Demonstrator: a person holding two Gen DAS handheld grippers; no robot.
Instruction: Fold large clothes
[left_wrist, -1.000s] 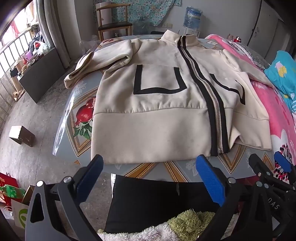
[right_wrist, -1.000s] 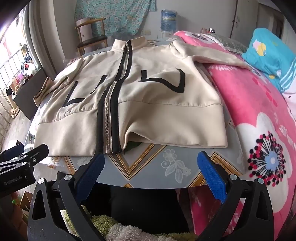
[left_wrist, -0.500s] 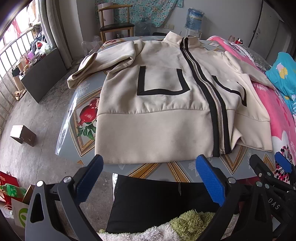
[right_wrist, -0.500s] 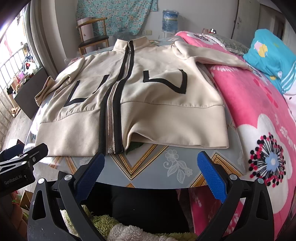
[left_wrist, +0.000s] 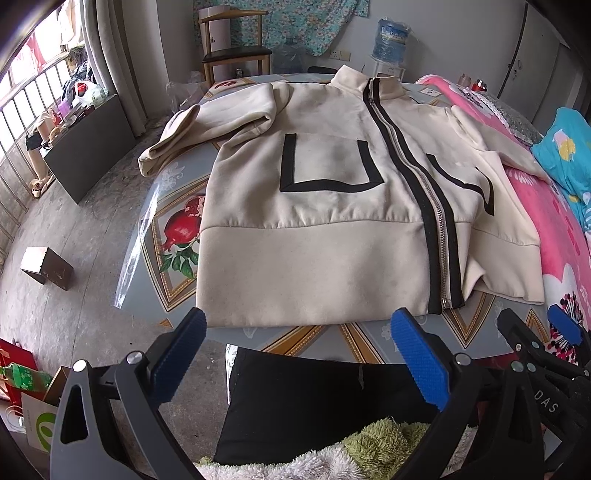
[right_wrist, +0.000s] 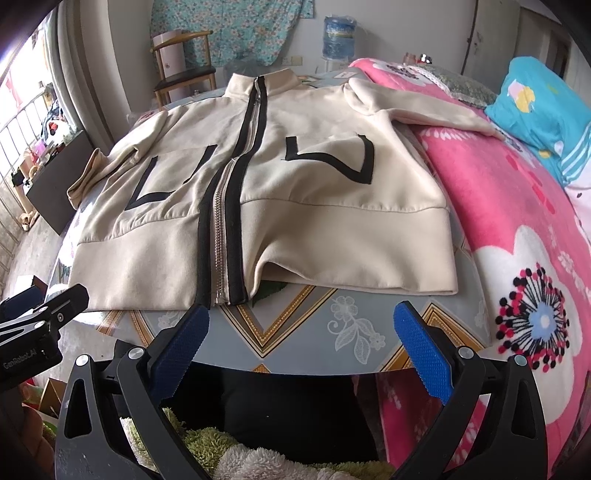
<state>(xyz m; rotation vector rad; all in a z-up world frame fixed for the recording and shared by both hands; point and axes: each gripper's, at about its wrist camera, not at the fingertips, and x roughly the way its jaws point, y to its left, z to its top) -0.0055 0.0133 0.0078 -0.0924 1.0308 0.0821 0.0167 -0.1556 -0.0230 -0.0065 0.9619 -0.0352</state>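
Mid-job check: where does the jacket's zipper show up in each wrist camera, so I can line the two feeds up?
Left wrist view: the zipper runs right of centre, from the collar down to the hem.
Right wrist view: the zipper runs left of centre, ending at the hem just above the gripper's left finger.
Shared landmark: the blue water jug stands against the back wall behind the collar in both.

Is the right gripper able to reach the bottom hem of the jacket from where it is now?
Probably yes. The right gripper is open and points at the hem, which lies flat near the table edge. Only bare tabletop shows between them; nothing blocks the way.
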